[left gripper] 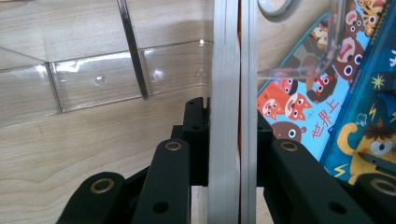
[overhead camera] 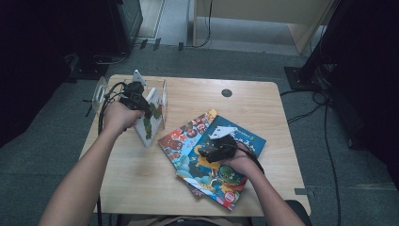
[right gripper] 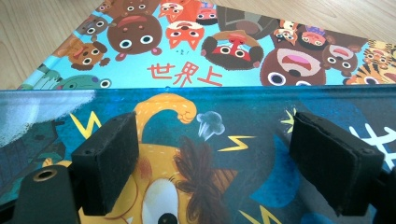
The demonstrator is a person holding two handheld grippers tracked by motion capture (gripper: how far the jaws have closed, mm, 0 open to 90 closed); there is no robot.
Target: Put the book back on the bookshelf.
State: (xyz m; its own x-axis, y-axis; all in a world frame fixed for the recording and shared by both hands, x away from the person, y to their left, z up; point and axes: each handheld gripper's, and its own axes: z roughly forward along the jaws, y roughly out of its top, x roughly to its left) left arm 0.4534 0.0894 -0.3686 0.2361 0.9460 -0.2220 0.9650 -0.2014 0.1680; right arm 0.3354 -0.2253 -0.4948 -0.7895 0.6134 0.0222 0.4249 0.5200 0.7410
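Note:
A thin white book with green leaves on its cover (overhead camera: 151, 117) stands upright at the table's left, inside a clear acrylic stand (overhead camera: 163, 92). My left gripper (overhead camera: 135, 98) is shut on this book. In the left gripper view the black jaws clamp the book's pale edge (left gripper: 225, 60) from both sides at the left gripper (left gripper: 232, 123), with the clear stand (left gripper: 102, 79) behind. My right gripper (overhead camera: 214, 149) rests open over a dark blue picture book (overhead camera: 247, 137). In the right gripper view its pads (right gripper: 109, 158) stand wide apart above the blue cover (right gripper: 210, 135).
The blue book lies on top of a book with cartoon animals (overhead camera: 181, 139) (right gripper: 187, 51), and another book's corner shows underneath. The wooden table (overhead camera: 141, 183) has a round cable hole (overhead camera: 227, 92) at the back. Cables lie on the carpet to the right.

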